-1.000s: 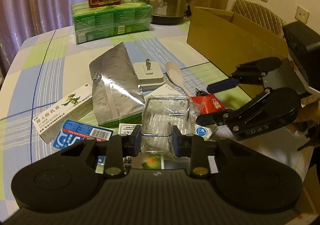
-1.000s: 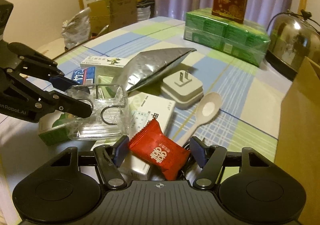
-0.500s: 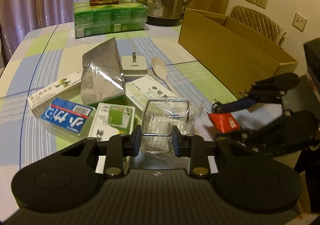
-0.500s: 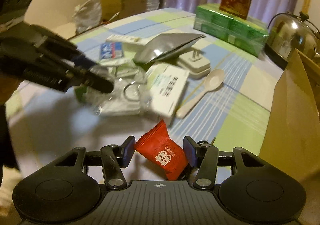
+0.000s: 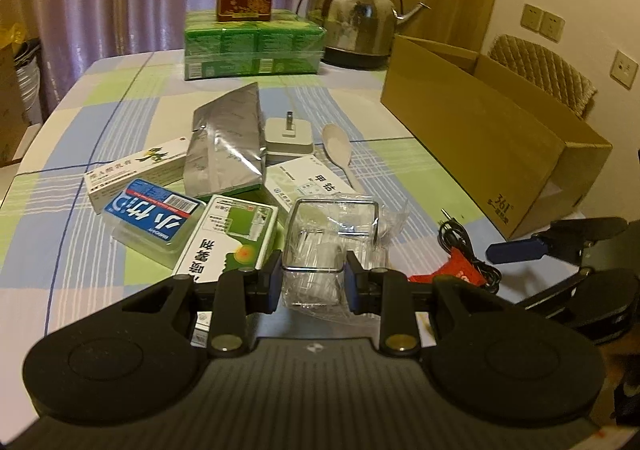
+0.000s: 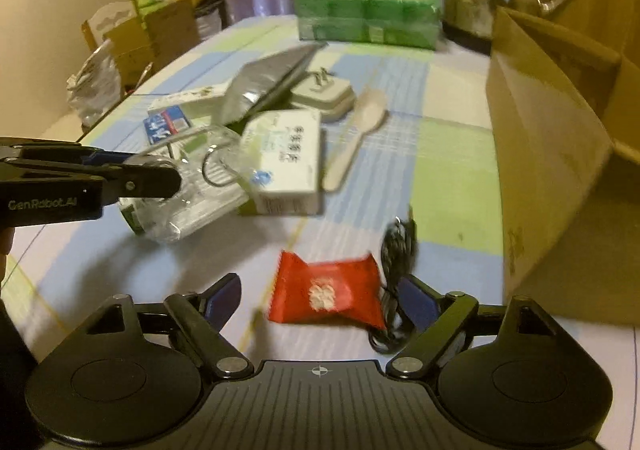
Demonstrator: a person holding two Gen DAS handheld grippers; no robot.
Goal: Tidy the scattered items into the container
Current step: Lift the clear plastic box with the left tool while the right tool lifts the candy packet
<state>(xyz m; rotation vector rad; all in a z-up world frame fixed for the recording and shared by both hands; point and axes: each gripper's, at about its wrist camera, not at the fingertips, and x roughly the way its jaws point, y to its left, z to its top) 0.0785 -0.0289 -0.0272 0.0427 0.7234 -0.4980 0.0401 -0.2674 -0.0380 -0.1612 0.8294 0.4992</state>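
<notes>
The right gripper [image 6: 320,300], jaws spread, frames the red packet [image 6: 326,292] lying on the bench, low centre (long axis crosswise); the cardboard box [image 6: 548,153] stands right. The left gripper [image 5: 312,280] pinches a clear packet [image 5: 332,250].

Dim warm indoor light, fisheye-bent edges, right wrist view motion-blurred
</notes>
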